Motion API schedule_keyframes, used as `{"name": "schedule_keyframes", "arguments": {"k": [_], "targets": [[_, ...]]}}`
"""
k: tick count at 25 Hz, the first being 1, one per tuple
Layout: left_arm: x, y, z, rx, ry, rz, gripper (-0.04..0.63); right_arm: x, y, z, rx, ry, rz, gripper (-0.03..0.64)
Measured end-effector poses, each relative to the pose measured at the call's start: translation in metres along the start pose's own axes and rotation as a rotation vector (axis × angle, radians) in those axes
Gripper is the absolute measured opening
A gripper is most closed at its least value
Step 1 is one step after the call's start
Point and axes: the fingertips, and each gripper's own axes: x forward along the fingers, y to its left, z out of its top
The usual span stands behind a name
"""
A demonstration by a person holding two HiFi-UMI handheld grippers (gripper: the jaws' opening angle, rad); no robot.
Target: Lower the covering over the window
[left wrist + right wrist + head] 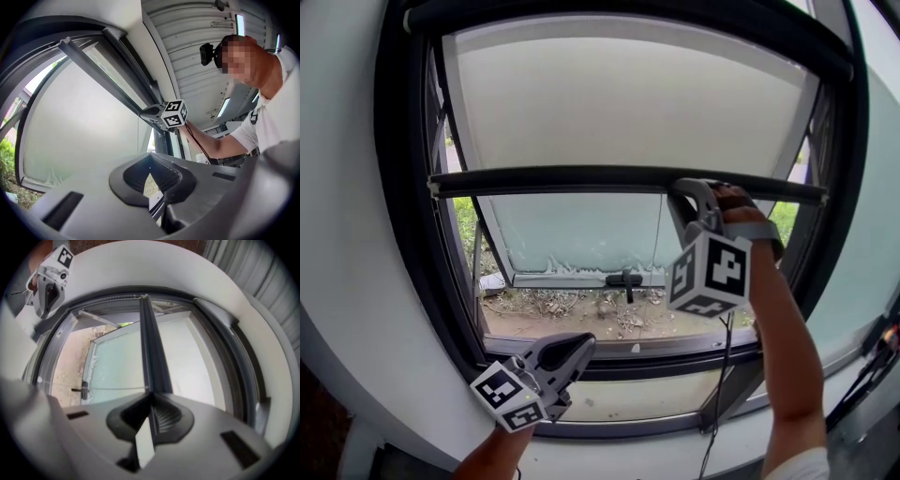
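A pale translucent roller blind [628, 103] hangs over the upper half of the window. Its dark bottom bar [544, 180] runs straight across the opening. My right gripper [686, 192] is shut on that bar near its right end; in the right gripper view the bar [152, 348] runs away from the closed jaws of the right gripper [151, 401]. My left gripper [581, 347] is low by the sill, shut and holding nothing. The left gripper view shows the left gripper [157, 176] pointing up at the blind bar [103, 75] and the right gripper [150, 112].
A dark window frame [412, 234] surrounds the opening. Below the bar, a frosted pane [572, 234] with a black handle [625, 279] swings outward over gravel and grass. A cable [719, 394] hangs from the right gripper. More cords [872, 366] lie at the right.
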Motion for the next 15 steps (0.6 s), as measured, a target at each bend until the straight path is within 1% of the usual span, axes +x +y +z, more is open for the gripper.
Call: {"name": "schedule_keyframes", "arguments": {"k": [5, 15], "targets": [[0.005, 0.005, 0.018, 0.036, -0.016, 0.013, 0.018, 0.003, -0.020, 0.002, 0.004, -0.006, -0.048, 0.035], [0.011, 0.010, 0.046, 0.087, -0.041, 0.022, 0.018, 0.008, -0.058, 0.007, 0.001, 0.000, -0.091, 0.035]]}}
